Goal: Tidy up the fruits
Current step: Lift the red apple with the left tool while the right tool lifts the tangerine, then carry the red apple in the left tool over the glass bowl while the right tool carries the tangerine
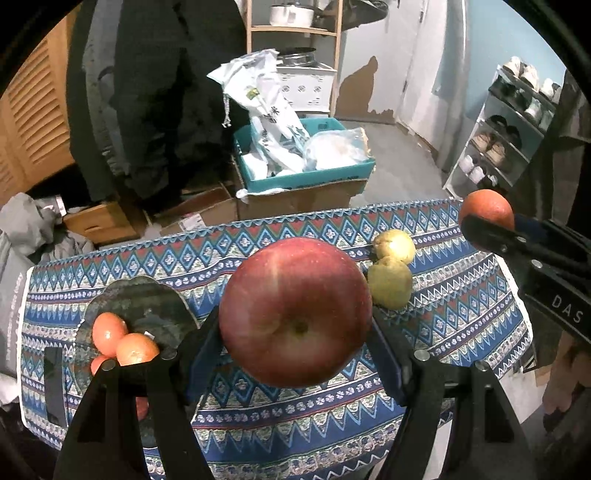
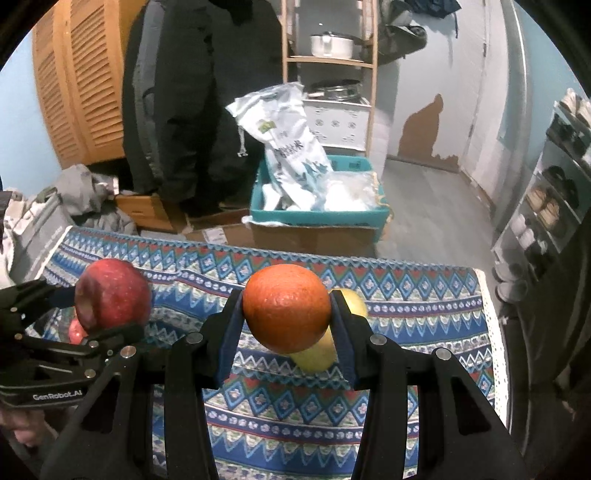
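My left gripper (image 1: 295, 325) is shut on a large red apple (image 1: 295, 312) and holds it above the patterned tablecloth (image 1: 295, 413). It also shows in the right wrist view (image 2: 112, 293). My right gripper (image 2: 287, 317) is shut on an orange (image 2: 287, 308), held above the cloth; the orange also shows at the right of the left wrist view (image 1: 487, 208). Two yellow-green pears (image 1: 391, 271) lie on the cloth to the right of the apple. A dark plate (image 1: 147, 306) at the left holds several small orange-red fruits (image 1: 123, 341).
Beyond the table's far edge stand a teal crate (image 1: 306, 177) with plastic bags on cardboard boxes, a wooden shelf (image 1: 291, 33) and a shoe rack (image 1: 506, 133) at the right. A dark flat object (image 1: 54, 384) lies on the cloth's left edge.
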{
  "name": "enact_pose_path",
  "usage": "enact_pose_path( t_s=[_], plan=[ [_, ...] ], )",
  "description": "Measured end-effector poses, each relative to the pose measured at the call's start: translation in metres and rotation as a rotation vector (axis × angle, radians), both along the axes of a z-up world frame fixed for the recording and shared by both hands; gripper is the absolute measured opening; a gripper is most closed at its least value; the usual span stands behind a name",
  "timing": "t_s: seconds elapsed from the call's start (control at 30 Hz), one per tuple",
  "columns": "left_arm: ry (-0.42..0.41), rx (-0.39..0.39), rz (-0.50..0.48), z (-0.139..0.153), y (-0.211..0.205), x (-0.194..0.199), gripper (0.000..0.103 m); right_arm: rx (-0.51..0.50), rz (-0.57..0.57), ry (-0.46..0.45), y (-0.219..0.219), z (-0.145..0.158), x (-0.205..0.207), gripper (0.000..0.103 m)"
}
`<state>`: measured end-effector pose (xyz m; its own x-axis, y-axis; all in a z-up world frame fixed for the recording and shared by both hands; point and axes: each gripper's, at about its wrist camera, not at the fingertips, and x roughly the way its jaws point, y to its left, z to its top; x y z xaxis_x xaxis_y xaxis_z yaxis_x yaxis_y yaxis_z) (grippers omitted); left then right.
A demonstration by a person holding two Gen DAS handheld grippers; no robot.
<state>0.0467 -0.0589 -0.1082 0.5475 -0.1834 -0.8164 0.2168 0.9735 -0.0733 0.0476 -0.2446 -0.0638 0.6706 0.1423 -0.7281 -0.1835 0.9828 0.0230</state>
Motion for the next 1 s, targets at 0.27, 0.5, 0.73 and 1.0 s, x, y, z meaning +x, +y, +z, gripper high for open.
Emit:
enact_pose_path(
  t_s=[0.27, 0.5, 0.73, 1.0],
  plan=[
    [-0.01, -0.006, 0.045, 0.002, 0.027, -0.005, 0.075, -0.004, 0.035, -0.013, 0.025, 0.008, 0.002, 0.045],
    [-0.003, -0.016, 0.093, 0.0, 0.055, -0.008, 0.075, -0.008, 0.072, -0.01, 0.05, 0.009, 0.004, 0.045],
    [0.008, -0.022, 0.136, -0.006, 0.081, -0.011, 0.075, -0.005, 0.111, 0.004, 0.077, 0.006, 0.009, 0.045],
    [0.044, -0.016, 0.195, -0.024, 0.113, -0.012, 0.075, -0.004, 0.163, 0.029, 0.113, -0.001, 0.018, 0.045]
  ],
)
